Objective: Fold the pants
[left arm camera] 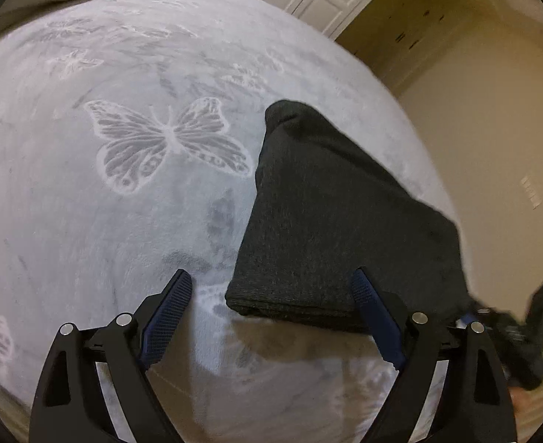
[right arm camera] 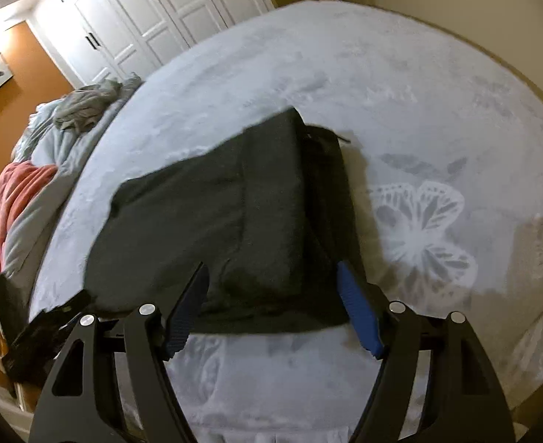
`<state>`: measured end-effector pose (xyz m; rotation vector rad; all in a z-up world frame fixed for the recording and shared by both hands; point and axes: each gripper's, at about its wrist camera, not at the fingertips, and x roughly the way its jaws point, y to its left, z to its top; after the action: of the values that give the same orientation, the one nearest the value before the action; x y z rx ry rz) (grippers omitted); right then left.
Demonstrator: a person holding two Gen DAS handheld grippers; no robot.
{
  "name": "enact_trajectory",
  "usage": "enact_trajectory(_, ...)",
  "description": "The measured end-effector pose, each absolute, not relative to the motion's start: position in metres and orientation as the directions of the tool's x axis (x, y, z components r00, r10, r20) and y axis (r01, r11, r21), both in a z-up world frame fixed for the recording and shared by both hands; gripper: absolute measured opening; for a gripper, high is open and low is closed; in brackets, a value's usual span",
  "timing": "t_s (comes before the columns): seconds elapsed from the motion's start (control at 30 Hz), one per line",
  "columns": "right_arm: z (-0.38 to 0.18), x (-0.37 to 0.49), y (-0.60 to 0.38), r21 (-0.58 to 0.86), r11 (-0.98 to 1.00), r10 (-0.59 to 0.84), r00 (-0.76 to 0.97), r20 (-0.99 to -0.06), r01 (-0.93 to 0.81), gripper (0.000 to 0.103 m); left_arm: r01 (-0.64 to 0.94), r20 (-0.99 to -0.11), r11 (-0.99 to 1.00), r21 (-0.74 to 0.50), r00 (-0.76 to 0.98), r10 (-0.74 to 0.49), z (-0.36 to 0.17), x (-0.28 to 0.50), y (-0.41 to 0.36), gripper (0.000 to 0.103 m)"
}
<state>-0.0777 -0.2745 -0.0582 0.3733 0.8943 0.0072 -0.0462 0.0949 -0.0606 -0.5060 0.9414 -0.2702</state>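
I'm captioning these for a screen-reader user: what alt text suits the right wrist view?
Dark folded pants lie on a pale butterfly-print blanket, with the right gripper open just above their near edge. White closet doors stand behind.

both grippers are black, with angular arms that have triangular cut-outs. round silver screw heads sit at the joints. the left gripper (left arm camera: 271, 289) and right gripper (right arm camera: 273, 282) carry ribbed blue pads.
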Motion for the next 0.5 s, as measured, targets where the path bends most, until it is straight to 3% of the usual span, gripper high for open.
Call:
enact_trajectory(0.03,-0.065,-0.072,-0.274,0.300,0.942,0.149,0.616,-0.774,0.150,0.056,0.007,-0.690,0.847,-0.531,0.577,-0.437,-0.060,-0.047,0.098,0.086)
enact_trajectory(0.1,-0.068,-0.070,-0.269,0.254,0.957,0.118,0.615,-0.780,0.138,0.035,0.004,-0.660,0.842,-0.539,0.619,-0.425,-0.053,-0.051,0.108,0.086)
enact_trajectory(0.17,-0.062,-0.072,-0.266,0.246,0.963,0.127,0.620,-0.774,0.110,0.023,-0.019,-0.644,0.844,-0.536,0.656,-0.394,-0.048,-0.052,0.122,0.086)
enact_trajectory(0.3,-0.030,-0.090,-0.253,0.282,0.957,0.163,0.684,-0.711,0.066,0.019,-0.107,-0.630,0.788,-0.607,0.669,-0.394,-0.052,-0.049,0.148,0.086)
enact_trajectory(0.5,-0.020,-0.070,-0.208,0.193,0.979,0.105,0.665,-0.740,0.060,0.018,-0.143,-0.618,0.753,-0.642,0.679,-0.398,-0.049,-0.047,0.159,0.086)
